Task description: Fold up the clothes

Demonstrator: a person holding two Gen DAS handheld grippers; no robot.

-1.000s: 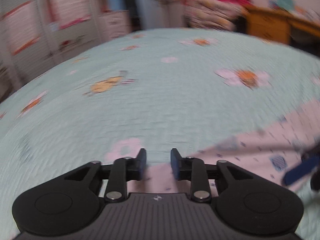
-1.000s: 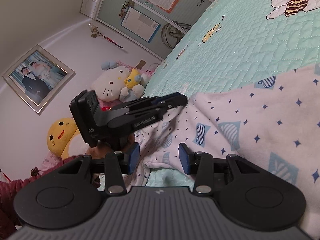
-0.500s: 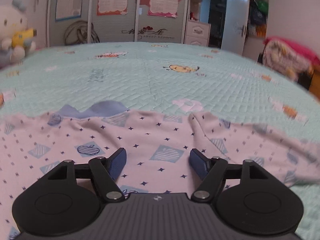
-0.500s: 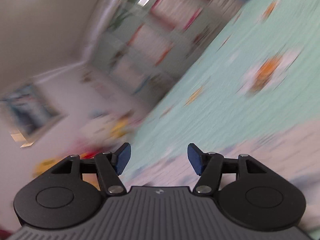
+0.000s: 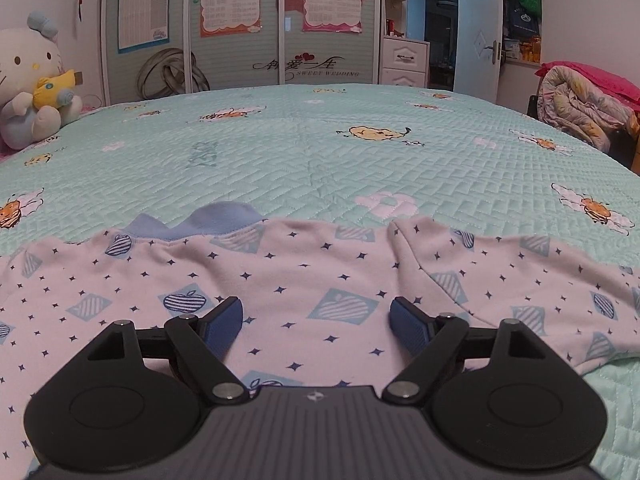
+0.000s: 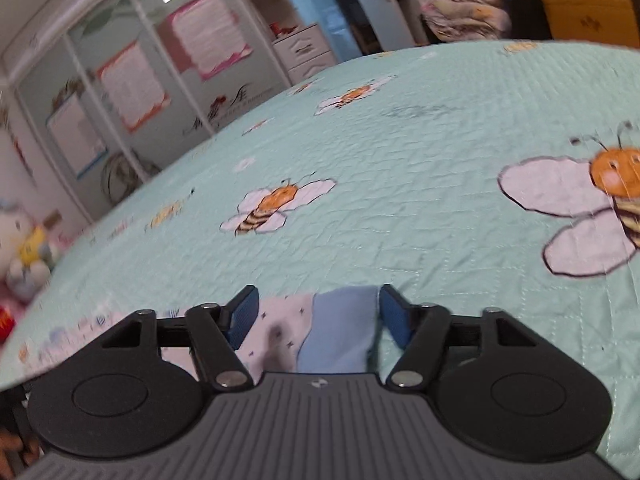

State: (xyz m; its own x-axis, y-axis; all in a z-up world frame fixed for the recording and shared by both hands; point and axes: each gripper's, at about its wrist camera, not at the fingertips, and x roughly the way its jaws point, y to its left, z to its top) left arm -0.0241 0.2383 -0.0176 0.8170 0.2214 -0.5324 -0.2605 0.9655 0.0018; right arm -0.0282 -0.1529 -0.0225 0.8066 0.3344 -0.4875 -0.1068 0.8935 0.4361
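Note:
A pale pink garment (image 5: pixel 300 268) printed with small stars and striped blue patches lies spread on the bed, its blue neckband (image 5: pixel 216 220) at the far edge. My left gripper (image 5: pixel 316 316) hovers low over the garment's middle; its jaws are opening and nothing is between them. In the right wrist view, a sleeve end of the garment (image 6: pixel 280 320) with its blue cuff (image 6: pixel 340 332) lies between the jaws of my right gripper (image 6: pixel 314 312). Those jaws are closing, and the pads do not press on the cuff.
The mint quilted bedspread (image 5: pixel 320 152) with bee prints stretches far beyond the garment. A white plush cat (image 5: pixel 32 80) sits at the bed's left edge. A wardrobe with posters (image 5: pixel 240 40) stands behind, and a rolled quilt (image 5: pixel 580 108) lies at the right.
The left gripper swung round from the garment's edge to its middle and spread its jaws wide. The right gripper turned away from the left one, opened wider, then narrowed around the blue cuff.

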